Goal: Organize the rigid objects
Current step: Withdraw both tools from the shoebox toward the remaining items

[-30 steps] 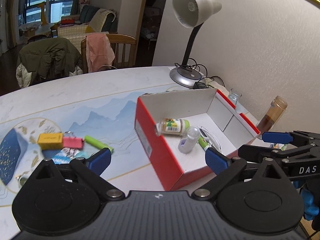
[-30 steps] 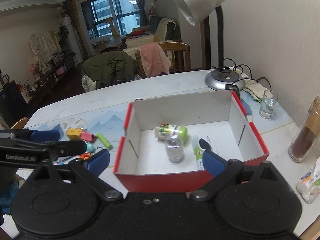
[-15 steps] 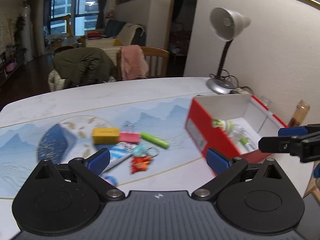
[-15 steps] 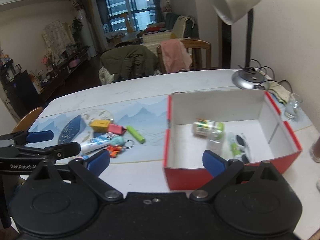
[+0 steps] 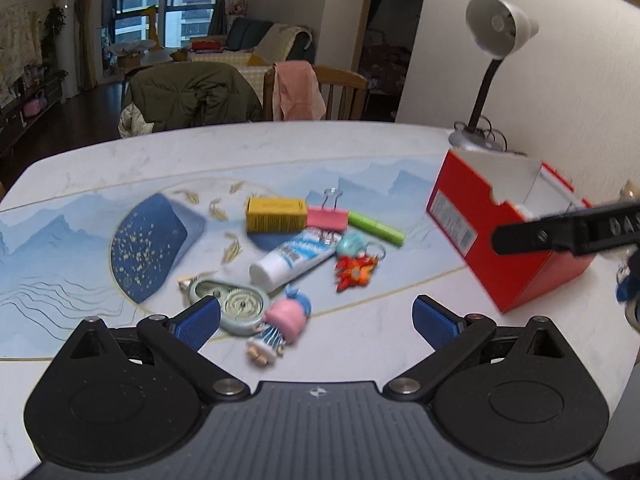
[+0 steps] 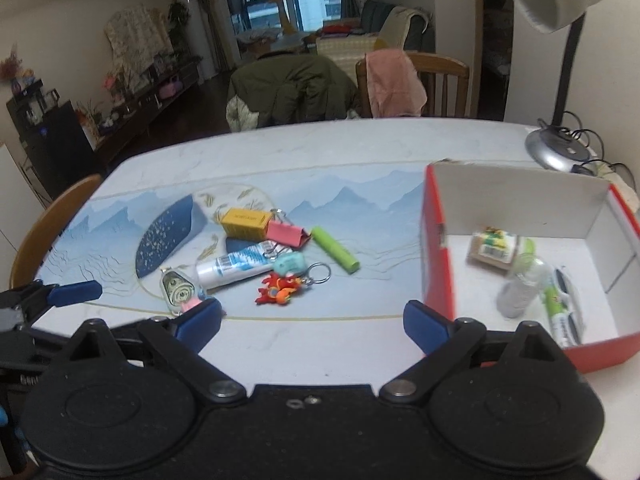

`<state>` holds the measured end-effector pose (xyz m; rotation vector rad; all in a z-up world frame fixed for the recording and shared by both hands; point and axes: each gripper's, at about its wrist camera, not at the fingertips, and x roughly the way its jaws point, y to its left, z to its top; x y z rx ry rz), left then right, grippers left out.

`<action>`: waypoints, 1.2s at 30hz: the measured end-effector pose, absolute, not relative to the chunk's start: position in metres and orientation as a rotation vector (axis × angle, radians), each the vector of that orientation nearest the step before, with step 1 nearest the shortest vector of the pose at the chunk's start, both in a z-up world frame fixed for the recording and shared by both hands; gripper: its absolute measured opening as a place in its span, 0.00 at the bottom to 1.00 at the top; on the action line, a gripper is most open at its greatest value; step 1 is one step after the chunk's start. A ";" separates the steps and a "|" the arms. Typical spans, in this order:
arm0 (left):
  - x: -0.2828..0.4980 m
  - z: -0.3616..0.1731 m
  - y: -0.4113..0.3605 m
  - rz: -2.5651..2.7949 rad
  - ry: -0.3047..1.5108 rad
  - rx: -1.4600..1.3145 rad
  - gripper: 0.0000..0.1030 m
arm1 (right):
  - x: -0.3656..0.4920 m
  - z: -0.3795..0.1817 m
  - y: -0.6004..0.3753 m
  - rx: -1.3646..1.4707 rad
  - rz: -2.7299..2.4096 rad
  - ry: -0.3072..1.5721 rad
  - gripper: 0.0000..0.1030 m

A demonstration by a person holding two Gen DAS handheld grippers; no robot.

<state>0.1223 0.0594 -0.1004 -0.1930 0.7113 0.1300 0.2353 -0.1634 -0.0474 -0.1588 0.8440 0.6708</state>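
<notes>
A red box point(image 5: 508, 240) with a white inside point(image 6: 520, 208) stands at the right and holds a small jar point(image 6: 496, 246), a clear bottle point(image 6: 520, 292) and a green tube point(image 6: 560, 312). Loose items lie in a pile left of it: a yellow box point(image 5: 276, 219), a pink binder clip point(image 5: 327, 217), a green stick point(image 5: 376, 228), a white tube point(image 5: 292, 260), a red keychain point(image 5: 356, 272), a round tape dispenser point(image 5: 236, 304) and a small doll point(image 5: 280, 324). My left gripper point(image 5: 316, 322) is open and empty just before the doll. My right gripper point(image 6: 312, 320) is open and empty between pile and box.
A dark blue pouch point(image 5: 148, 240) lies left of the pile. A desk lamp point(image 5: 492, 60) stands behind the box by the wall. Chairs with a green jacket point(image 5: 188, 92) and a pink cloth point(image 5: 296, 88) stand at the table's far edge.
Both grippers have swung left, away from the red box and toward the pile of loose items. Both stay open and empty.
</notes>
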 end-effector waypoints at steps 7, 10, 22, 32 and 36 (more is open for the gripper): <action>0.130 -0.131 0.070 0.138 0.752 -0.170 1.00 | 0.246 -0.076 -0.129 -0.228 0.707 0.881 0.93; 0.137 -0.145 0.076 0.154 0.779 -0.167 1.00 | 0.255 -0.088 -0.117 -0.253 0.715 0.902 0.90; 0.157 -0.178 0.090 0.184 0.843 -0.218 0.98 | 0.287 -0.133 -0.076 -0.342 0.734 0.961 0.81; 0.164 -0.183 0.093 0.196 0.853 -0.237 0.75 | 0.297 -0.155 -0.056 -0.369 0.744 0.998 0.74; 0.164 -0.182 0.090 0.192 0.852 -0.232 0.60 | 0.299 -0.159 -0.052 -0.365 0.740 1.010 0.71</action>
